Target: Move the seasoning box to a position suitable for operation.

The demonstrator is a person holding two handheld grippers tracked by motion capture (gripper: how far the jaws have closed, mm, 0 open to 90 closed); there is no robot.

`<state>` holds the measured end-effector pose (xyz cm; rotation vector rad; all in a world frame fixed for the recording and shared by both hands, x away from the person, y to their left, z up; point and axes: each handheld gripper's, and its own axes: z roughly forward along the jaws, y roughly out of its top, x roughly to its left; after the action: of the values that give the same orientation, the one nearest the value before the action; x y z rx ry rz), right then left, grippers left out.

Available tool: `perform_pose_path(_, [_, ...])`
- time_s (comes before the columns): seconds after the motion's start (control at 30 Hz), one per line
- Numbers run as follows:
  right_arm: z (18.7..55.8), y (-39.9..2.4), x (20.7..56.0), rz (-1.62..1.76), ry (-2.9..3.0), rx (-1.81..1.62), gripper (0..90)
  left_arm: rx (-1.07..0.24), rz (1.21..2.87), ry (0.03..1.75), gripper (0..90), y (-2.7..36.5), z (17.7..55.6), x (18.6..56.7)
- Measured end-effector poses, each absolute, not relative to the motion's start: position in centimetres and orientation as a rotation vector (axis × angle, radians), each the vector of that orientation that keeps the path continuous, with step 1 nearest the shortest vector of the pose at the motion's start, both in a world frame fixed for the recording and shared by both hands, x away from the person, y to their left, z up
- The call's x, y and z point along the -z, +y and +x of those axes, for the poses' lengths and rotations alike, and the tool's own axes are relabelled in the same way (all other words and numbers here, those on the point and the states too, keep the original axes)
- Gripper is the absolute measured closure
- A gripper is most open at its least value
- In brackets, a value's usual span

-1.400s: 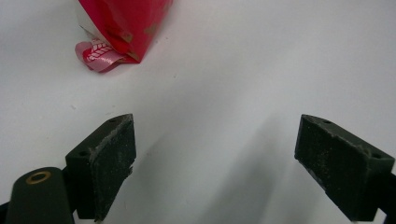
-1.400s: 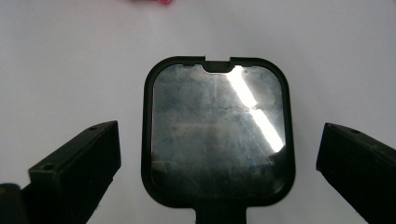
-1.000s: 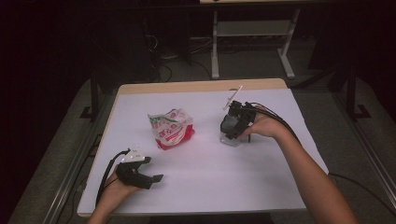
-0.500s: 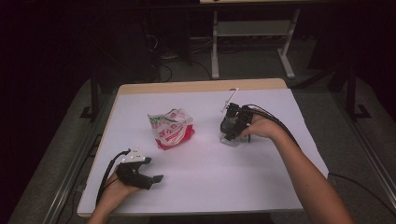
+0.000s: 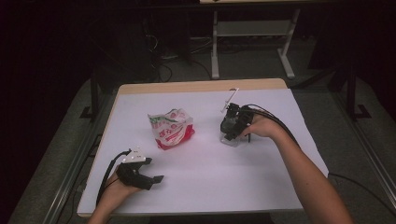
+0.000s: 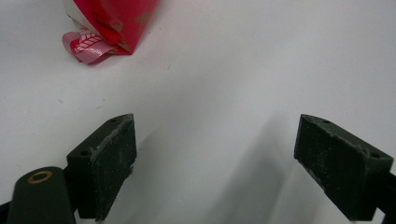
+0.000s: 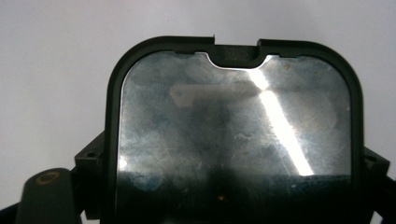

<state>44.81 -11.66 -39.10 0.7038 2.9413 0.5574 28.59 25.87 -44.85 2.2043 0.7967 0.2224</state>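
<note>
Two hand-held grippers are working over a white table [image 5: 201,186], and the crumpled red-and-white bag [image 5: 171,128] lying near the table's middle serves as the landmark for everything else. To the right of the bag, well apart from it, the person's right hand is holding the right gripper [image 5: 232,135] pointing down at the tabletop, its black cable trailing back over the wrist. Between its jaws is sitting a clear box with a black rim [image 7: 233,126], a rounded rectangular thing with a glossy, scuffed face that is catching a bright streak of light; in the high view it is showing as a small clear shape [image 5: 230,138] under the gripper, resting on the table. The jaws have just been closing in on this box, and they are standing against its two black sides, gripping it. Nearer the person than the bag and to its left, the left gripper [image 6: 215,154] is resting low over bare table in the left hand, its jaws spread wide with nothing between them; the bag's red corner [image 6: 112,23] is lying well beyond them.
</note>
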Motion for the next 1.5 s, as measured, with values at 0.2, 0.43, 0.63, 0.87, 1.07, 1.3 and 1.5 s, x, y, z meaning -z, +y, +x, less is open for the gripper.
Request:
perform_pose_path(0.2, [44.1,-11.7,38.5,0.678,2.951,-0.568,14.9,-0.217,2.199,0.798,12.7,25.9,28.5,44.8])
perform_pose_path(0.43, [42.2,-11.5,37.4,0.615,2.963,-0.563,15.0,-0.215,2.19,0.792,12.7,25.8,28.4,44.7])
perform_pose_path(0.63, [40.0,-11.1,36.9,0.545,2.991,-0.603,15.0,-0.217,2.186,0.792,12.7,25.7,28.3,44.6])
perform_pose_path(0.87, [37.5,-10.7,36.7,0.435,3.001,-0.615,15.0,-0.212,2.186,0.791,12.7,25.6,28.3,44.6])
perform_pose_path(1.07, [35.8,-9.9,36.8,0.337,3.037,-0.609,15.0,-0.208,2.193,0.777,12.7,25.3,28.3,44.6])
perform_pose_path(1.3, [34.4,-8.8,37.5,0.23,3.073,-0.576,15.0,-0.2,2.197,0.768,12.7,25.1,28.3,44.6])
perform_pose_path(1.5, [33.6,-8.0,38.1,0.161,3.098,-0.535,15.0,-0.2,2.191,0.763,12.7,25.0,28.2,44.6])
